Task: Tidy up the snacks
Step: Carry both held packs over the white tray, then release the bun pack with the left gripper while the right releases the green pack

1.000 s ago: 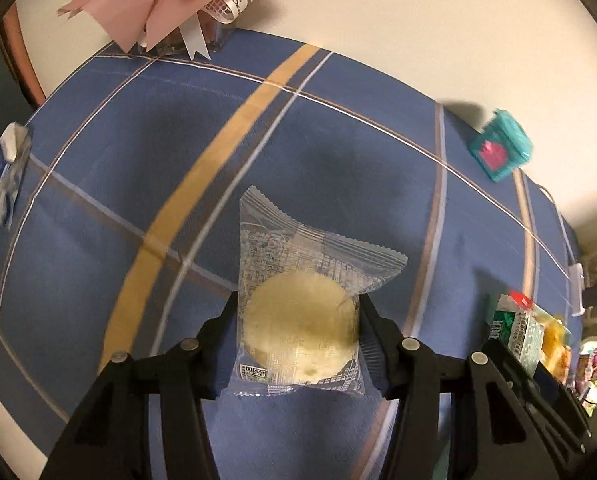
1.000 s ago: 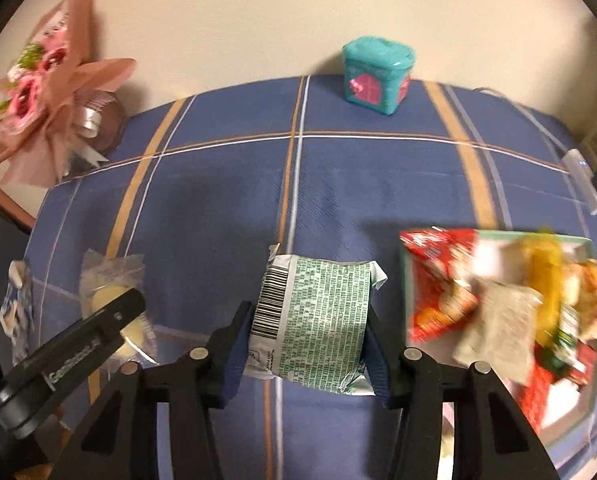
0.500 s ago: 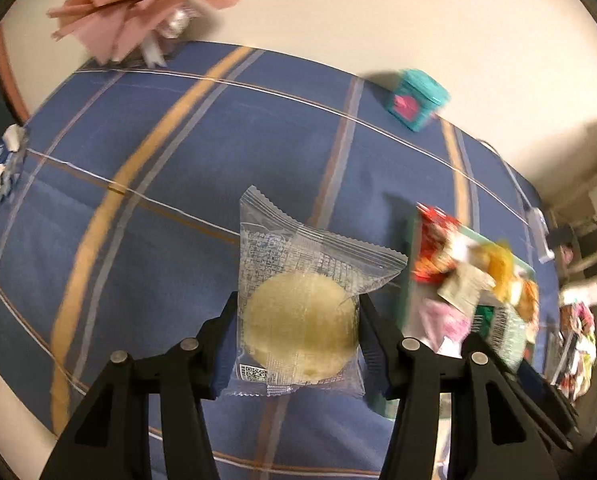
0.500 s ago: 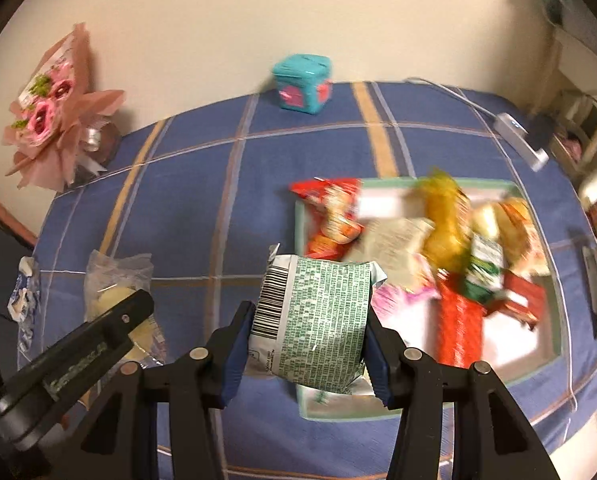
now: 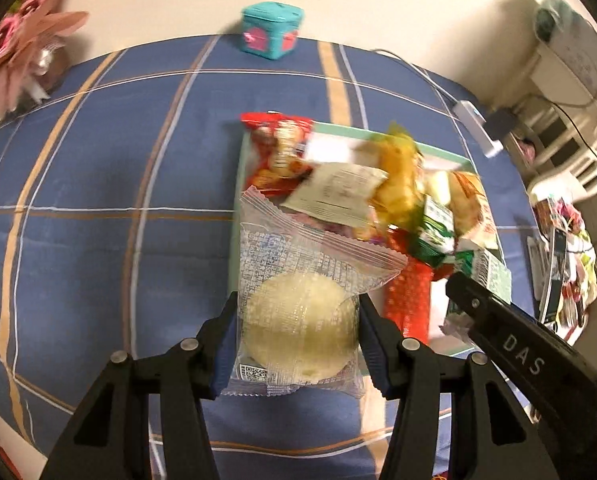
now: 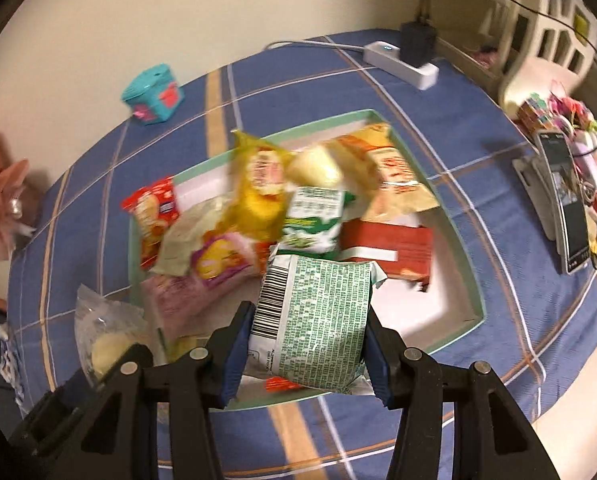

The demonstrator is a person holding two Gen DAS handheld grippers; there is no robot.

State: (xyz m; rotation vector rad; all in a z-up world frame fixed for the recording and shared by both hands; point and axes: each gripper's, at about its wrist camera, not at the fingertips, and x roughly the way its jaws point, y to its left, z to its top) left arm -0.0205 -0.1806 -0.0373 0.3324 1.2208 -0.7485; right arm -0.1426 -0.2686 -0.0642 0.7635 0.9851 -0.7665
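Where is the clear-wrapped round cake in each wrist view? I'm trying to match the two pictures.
Left wrist view: the round cake is at bottom centre, clamped in the left claw, over the near-left edge of the tray.
Right wrist view: the same cake is at lower left, beside the tray.
Shared landmark: the teal box by the wall.

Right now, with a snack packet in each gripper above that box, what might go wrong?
The tray is already heaped, so the green packet from the right gripper could slide off the pile. The left gripper holds the clear-wrapped cake over the tray's near-left edge; released there, it may fall outside. The grippers are close and could bump.
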